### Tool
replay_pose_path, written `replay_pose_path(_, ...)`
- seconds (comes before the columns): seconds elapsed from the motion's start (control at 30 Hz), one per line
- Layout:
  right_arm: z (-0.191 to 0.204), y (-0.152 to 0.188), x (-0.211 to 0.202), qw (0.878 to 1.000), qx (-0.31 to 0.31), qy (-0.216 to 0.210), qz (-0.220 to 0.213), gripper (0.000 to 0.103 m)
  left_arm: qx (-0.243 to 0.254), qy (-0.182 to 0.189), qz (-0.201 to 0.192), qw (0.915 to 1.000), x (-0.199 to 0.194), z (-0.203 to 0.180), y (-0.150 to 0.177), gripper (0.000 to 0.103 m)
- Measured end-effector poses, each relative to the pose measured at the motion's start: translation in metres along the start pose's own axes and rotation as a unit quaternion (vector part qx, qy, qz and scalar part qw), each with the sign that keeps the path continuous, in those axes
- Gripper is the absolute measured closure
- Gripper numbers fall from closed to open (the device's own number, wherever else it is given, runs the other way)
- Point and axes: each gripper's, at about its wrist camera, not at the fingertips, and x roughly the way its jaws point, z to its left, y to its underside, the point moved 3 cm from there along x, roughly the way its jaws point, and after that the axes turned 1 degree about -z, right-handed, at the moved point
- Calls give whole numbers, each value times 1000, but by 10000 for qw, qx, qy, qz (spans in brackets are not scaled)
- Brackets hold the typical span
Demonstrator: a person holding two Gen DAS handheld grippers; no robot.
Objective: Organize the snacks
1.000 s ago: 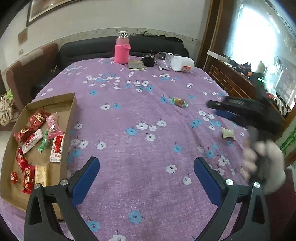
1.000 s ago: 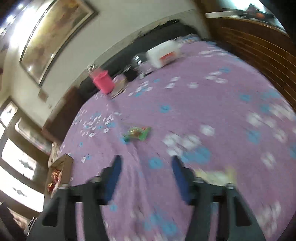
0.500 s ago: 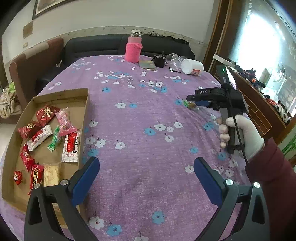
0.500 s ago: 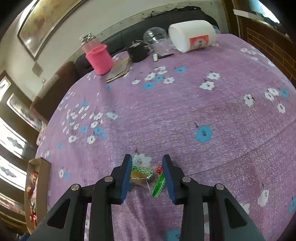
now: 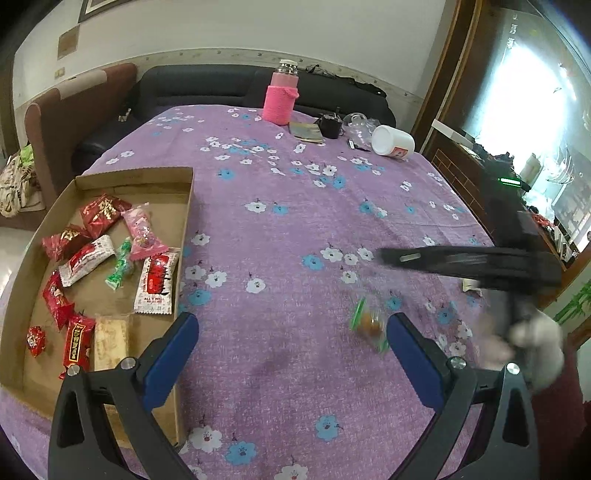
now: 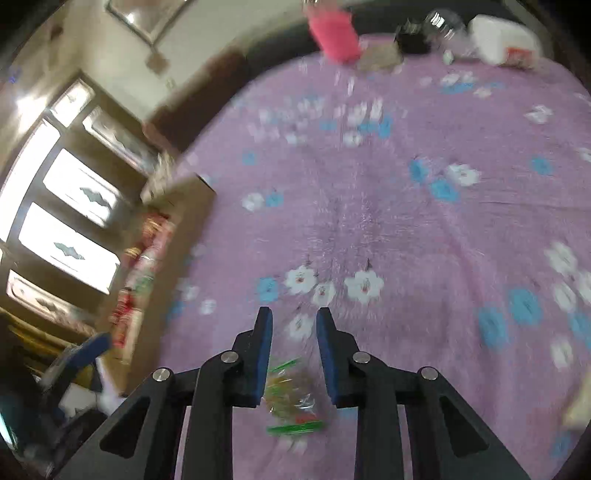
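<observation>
Right tongs (image 6: 293, 328) I read as gripping snack (image 6: 291, 400) between blue pads, clear crinkly wrapper, green ends, orange-brown inside, blurred above purple cloth (image 5: 280, 229), left tongs (image 5: 291, 341) spread wide, holding nothing.

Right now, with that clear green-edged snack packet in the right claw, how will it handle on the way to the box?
Snack packet: probably light and floppy, since its crinkly film sags below the right claw. Glossy wrap may slip.

A dark sofa (image 5: 236, 83) lines the pale wall (image 5: 258, 29) beyond the purple floral worktop (image 5: 295, 229), a brown armchair (image 5: 70, 110) to its left; daylight glares through a window (image 5: 517, 96) at right.
</observation>
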Motion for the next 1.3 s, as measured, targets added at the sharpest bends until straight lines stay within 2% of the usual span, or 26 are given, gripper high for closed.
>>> replay_pose_path(0.03, -8, 6, -26, 9991, 230, 55, -354, 76, 16, 42, 3, 10000, -1, -1, 1, 1)
replay_pose_path(0.1, -29, 18, -70, 9939, 648, 277, -852, 60, 69, 95, 4, 9999, 0, -3, 2, 1)
replay_pose_path(0.13, -46, 28, -94, 9883, 871, 584, -1104, 56, 94, 142, 18, 9999, 3, -5, 3, 1)
replay_pose_path(0.2, -76, 48, -130, 9753, 1204, 1212, -1399, 54, 121, 258, 83, 9996, 9, -9, 6, 1)
replay_pose_path(0.23, -89, 57, -139, 9705, 1394, 1355, -1428, 54, 142, 323, 134, 9993, 12, -13, 7, 1)
replay_pose_path(0.37, -127, 81, -147, 9597, 2202, 1121, -1341, 50, 204, 592, 392, 9973, 24, -30, 17, 1)
replay_pose_path(0.5, -138, 75, -133, 9472, 2521, 1255, -1531, 39, 331, 562, 436, 9969, 22, -35, 23, 1)
replay_pose_path(0.7, -150, 49, -109, 9362, 2677, 1708, -1506, 40, 96, 366, 408, 9985, 21, -18, 20, 1)
replay_pose_path(0.87, -133, 36, -88, 9385, 2166, 2348, -1311, 39, 251, 346, 460, 9980, 28, -26, 20, 1)
replay_pose_path(0.9, -131, 34, -84, 9381, 2010, 2529, -1248, 43, 337, 359, 471, 9977, 29, -30, 21, 1)
replay_pose_path(0.93, -129, 34, -82, 9374, 1904, 2657, -1198, 52, 435, 368, 493, 9972, 31, -34, 22, 1)
replay_pose_path(0.97, -129, 36, -82, 9354, 1802, 2819, -1146, 65, 604, 363, 535, 9961, 33, -40, 24, 1)
replay_pose_path(1.0, -128, 38, -83, 9347, 1689, 2925, -1110, 70, 715, 344, 551, 9953, 35, -44, 25, 1)
replay_pose_path(1.17, -135, 51, -96, 9425, 1712, 2573, -1274, 72, 1006, 237, 691, 9922, 53, -57, 25, 2)
replay_pose_path(1.3, -128, 66, -110, 9492, 1646, 2218, -1507, 72, 1139, 310, 798, 9898, 68, -68, 24, 2)
